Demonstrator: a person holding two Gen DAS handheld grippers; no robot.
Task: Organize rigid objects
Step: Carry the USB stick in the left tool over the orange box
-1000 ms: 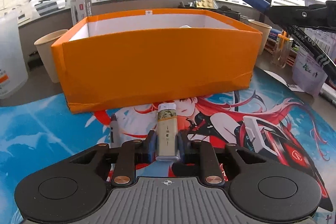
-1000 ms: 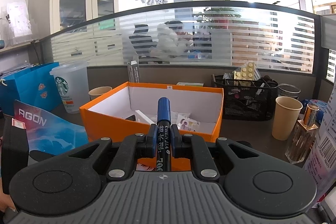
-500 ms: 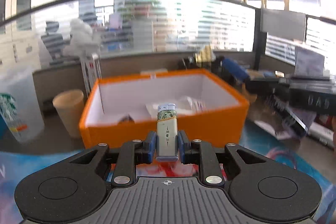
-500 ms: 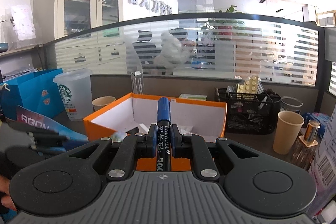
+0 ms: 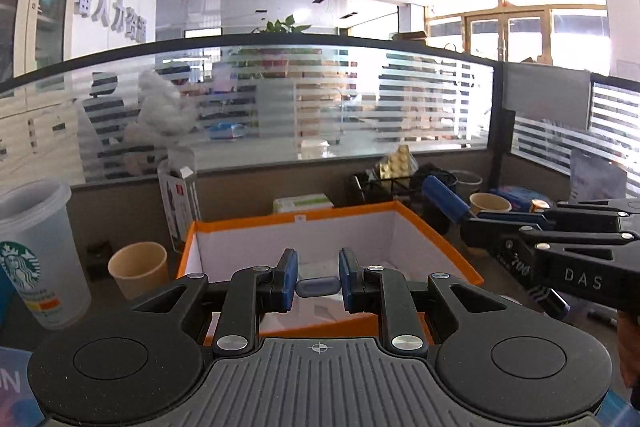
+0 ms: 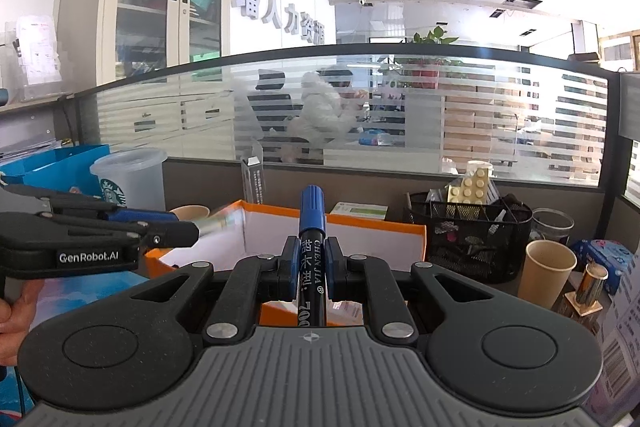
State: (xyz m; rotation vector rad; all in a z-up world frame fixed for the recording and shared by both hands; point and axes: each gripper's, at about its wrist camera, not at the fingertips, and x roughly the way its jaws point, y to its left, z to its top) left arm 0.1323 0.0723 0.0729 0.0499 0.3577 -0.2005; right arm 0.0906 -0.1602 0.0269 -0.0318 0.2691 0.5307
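An open-plan office with frosted-glass partitions and a cluttered table [image 6: 506,289]: two hand-held tools converge on an open orange cardboard box with a white lining [image 5: 436,231].

The left tool [image 5: 318,263] has come up from the printed mat, where it was a second ago, to hang level with the box's near rim, so its camera now looks into the white interior instead of at the orange wall. It pinches a small pale lighter with a grey base [image 5: 318,287]. Only the butt end shows between the blue pads; a second ago the long face did. By my reading, the lighter is lifted and needs only carrying over the rim and releasing.

The right tool [image 6: 312,247] is pressed tight on a blue-capped black marker pen [image 6: 310,211], which points at the box from the near side.

The right camera shows what the left cannot: the lighter jutting, blurred, past the left tool's tips, near the box's left corner. The left camera shows the marker's cap beside the box's right wall.
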